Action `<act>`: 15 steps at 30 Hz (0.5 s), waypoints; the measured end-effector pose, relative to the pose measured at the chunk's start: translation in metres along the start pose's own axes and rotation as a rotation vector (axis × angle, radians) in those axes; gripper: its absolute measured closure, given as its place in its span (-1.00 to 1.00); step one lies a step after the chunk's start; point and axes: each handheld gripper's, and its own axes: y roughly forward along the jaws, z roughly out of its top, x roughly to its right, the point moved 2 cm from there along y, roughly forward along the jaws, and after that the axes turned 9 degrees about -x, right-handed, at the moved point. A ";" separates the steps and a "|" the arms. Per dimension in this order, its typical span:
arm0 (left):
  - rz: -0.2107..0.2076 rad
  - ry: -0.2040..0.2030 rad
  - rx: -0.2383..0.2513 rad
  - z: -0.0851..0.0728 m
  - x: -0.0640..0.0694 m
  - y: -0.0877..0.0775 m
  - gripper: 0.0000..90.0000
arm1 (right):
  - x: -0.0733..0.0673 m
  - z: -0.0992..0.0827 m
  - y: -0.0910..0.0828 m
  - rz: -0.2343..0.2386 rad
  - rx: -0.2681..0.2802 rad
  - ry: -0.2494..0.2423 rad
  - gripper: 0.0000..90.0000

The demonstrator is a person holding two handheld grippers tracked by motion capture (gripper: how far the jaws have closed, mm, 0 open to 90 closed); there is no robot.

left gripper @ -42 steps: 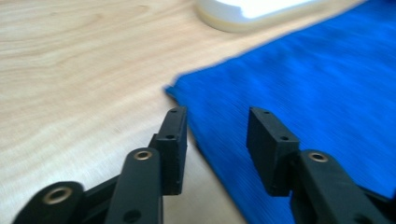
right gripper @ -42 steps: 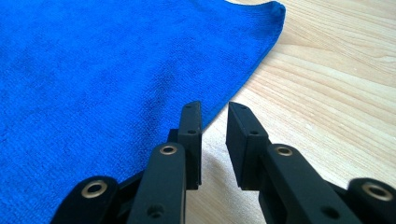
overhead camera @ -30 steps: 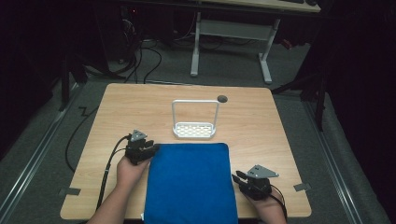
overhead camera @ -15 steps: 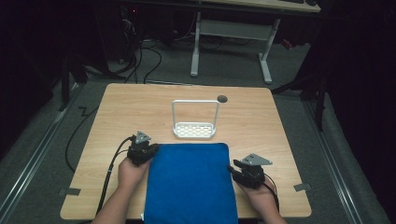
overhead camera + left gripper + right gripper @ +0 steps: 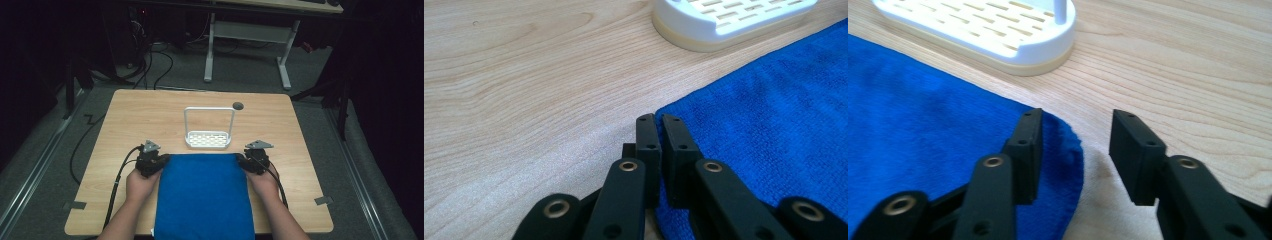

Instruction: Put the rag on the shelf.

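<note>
Left gripper [image 5: 657, 120] clamped on far left corner of blue towel [image 5: 202, 195]; right gripper [image 5: 1075, 132], jaws apart and just opening wider, straddles the far right corner.

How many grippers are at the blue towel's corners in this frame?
2. The left gripper sits at the blue towel's far left corner, jaws closed on its edge. The right gripper is at the far right corner, jaws open astride the edge.

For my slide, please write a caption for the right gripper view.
Open right gripper straddling the blue towel's corner, white rack behind.
</note>
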 end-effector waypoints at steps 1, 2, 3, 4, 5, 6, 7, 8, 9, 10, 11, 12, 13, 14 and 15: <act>0.000 0.000 0.000 0.000 0.000 0.000 0.93 | 0.002 0.000 0.002 0.010 -0.008 0.012 0.31; 0.000 -0.001 0.001 0.000 0.000 0.000 0.93 | 0.002 0.000 0.002 0.010 -0.008 0.012 0.31; -0.001 -0.003 0.001 0.000 0.000 0.000 0.93 | 0.004 0.000 0.003 0.017 -0.016 0.023 0.35; -0.005 -0.005 0.000 0.000 -0.001 0.000 0.93 | 0.004 -0.002 0.006 0.020 -0.033 0.020 0.42; -0.005 -0.005 0.000 0.000 -0.001 0.000 0.93 | 0.002 -0.003 0.006 0.013 -0.027 0.007 0.46; -0.005 -0.006 0.000 0.000 -0.001 0.000 0.93 | 0.001 -0.003 0.006 0.013 -0.023 -0.004 0.51; -0.005 -0.006 0.000 0.000 -0.001 0.000 0.93 | 0.000 -0.003 0.006 0.014 -0.023 -0.008 0.54; -0.008 -0.008 -0.003 0.000 -0.001 0.000 0.93 | -0.001 -0.003 0.006 0.012 -0.022 -0.010 0.61; -0.008 -0.008 -0.003 0.000 -0.001 0.000 0.93 | -0.001 -0.003 0.006 0.012 -0.022 -0.010 0.61; -0.007 -0.007 -0.003 0.000 -0.001 0.000 0.93 | -0.004 -0.004 0.005 0.024 -0.018 -0.023 0.82; -0.003 -0.006 0.001 0.000 0.000 0.000 0.93 | -0.005 -0.004 0.005 0.030 -0.018 -0.033 0.93; -0.003 -0.005 0.002 0.000 0.000 0.000 0.94 | -0.008 -0.004 0.005 0.025 -0.021 -0.048 0.95; -0.003 -0.005 0.002 0.000 0.000 0.000 0.94 | -0.008 -0.004 0.005 0.025 -0.021 -0.048 0.95; -0.005 -0.003 0.001 0.000 0.000 0.000 0.94 | -0.013 -0.004 0.002 0.019 -0.009 -0.078 0.96; -0.006 0.000 0.005 0.000 0.001 0.000 0.94 | -0.015 -0.005 -0.001 0.021 0.012 -0.083 0.96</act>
